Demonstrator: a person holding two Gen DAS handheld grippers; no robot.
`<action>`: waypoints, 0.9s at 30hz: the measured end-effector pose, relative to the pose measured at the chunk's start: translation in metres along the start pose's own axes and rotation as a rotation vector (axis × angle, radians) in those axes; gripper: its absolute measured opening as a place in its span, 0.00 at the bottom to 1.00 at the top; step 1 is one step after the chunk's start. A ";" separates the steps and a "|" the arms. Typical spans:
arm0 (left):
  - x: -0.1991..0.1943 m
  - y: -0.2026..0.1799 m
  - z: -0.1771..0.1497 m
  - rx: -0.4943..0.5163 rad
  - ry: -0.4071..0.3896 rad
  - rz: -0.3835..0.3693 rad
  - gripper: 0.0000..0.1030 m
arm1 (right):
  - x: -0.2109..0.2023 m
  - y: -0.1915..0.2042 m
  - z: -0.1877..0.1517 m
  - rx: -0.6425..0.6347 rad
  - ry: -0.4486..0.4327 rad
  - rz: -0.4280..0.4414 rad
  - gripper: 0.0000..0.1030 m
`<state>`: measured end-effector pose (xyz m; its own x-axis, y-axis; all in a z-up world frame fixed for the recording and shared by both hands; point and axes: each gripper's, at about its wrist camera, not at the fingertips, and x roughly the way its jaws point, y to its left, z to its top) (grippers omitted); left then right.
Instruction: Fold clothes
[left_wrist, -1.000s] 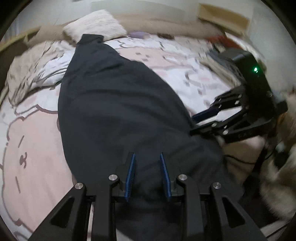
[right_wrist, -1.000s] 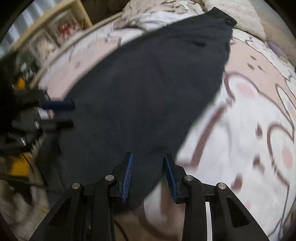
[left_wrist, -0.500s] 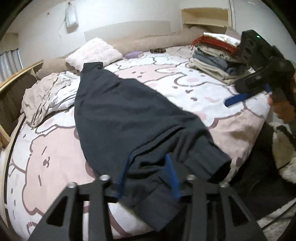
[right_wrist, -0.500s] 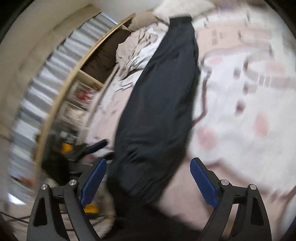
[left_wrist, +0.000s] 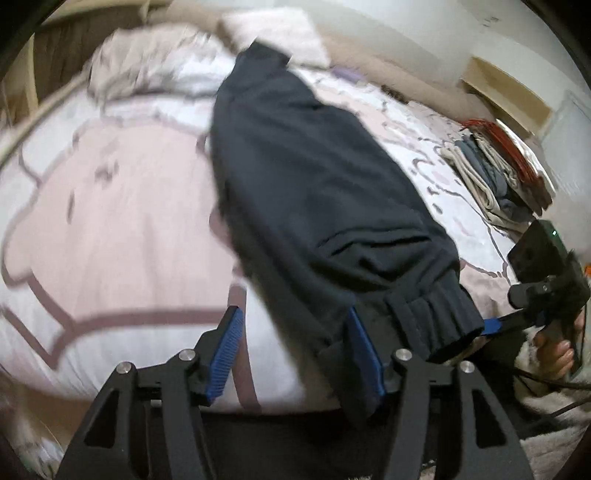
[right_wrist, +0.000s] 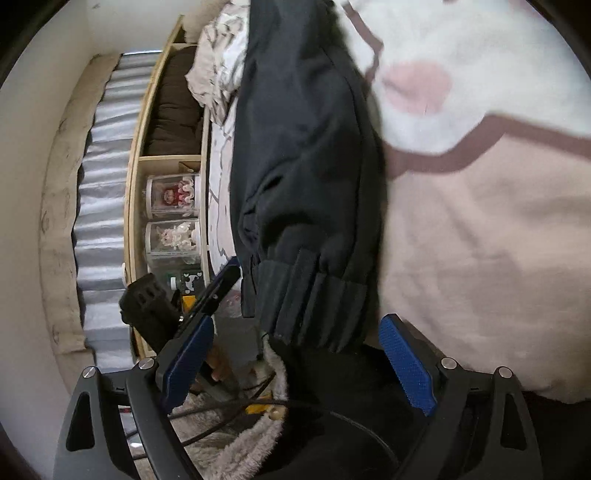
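A pair of dark navy sweatpants lies lengthwise on the bed, folded leg over leg, its ribbed cuffs hanging over the near edge. My left gripper is open at the bed edge, its right pad against the trousers' lower hem, holding nothing. My right gripper is open just below the ribbed cuffs, empty. It also shows at the right of the left wrist view, and the left gripper shows in the right wrist view.
The bed has a pink and white cartoon bedspread. A stack of folded clothes sits at its right side. A pillow and crumpled blanket lie at the head. A wooden shelf with figurines flanks the bed.
Both grippers opened and let go of the trousers. The trousers now lie flat with cuffs over the bed edge. Both grippers pulled back to that edge.
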<state>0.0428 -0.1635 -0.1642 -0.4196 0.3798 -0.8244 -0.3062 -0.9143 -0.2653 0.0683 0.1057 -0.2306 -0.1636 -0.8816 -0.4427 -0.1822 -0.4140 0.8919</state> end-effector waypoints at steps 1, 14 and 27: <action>0.004 0.001 -0.001 -0.010 0.016 0.000 0.56 | 0.004 -0.002 0.001 0.021 0.013 0.006 0.89; 0.007 -0.022 -0.018 0.165 0.126 -0.067 0.25 | 0.034 -0.012 0.015 0.154 0.083 0.044 0.87; -0.078 -0.056 -0.051 0.563 -0.248 0.098 0.58 | 0.015 0.039 0.016 0.117 0.070 0.157 0.35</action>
<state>0.1367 -0.1491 -0.1105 -0.6341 0.3814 -0.6726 -0.6314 -0.7575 0.1657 0.0431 0.0801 -0.2042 -0.1323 -0.9486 -0.2876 -0.2715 -0.2444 0.9309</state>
